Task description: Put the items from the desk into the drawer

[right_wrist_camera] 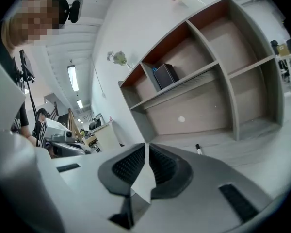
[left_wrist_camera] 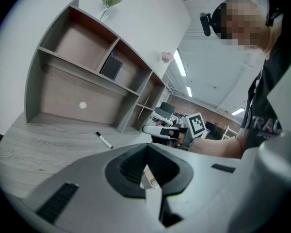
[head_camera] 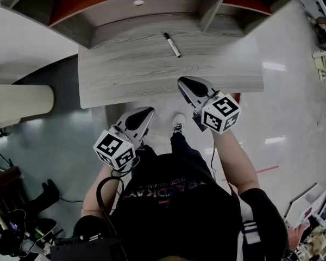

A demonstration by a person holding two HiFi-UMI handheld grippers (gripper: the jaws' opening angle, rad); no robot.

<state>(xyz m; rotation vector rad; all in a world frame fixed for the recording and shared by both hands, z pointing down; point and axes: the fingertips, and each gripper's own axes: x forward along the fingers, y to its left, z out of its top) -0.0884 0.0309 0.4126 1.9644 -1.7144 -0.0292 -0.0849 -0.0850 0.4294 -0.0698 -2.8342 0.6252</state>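
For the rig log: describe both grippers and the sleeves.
The left gripper and right gripper have grey shells, black pads and a white cube each with black square markers. A black cable trails from the left. Short black sleeve, white stripes.

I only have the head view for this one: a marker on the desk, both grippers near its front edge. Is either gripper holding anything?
Observer: No. In its own view the left gripper has its jaw tips together with nothing between them.
Operator: And the right one?
Observer: The right gripper looks the same, tips meeting and empty. In its view the marker lies on the desk beyond the jaws.
Operator: Is there anything on the shelves that I can't see from above?
Observer: A dark box stands in an upper compartment of the shelf unit.
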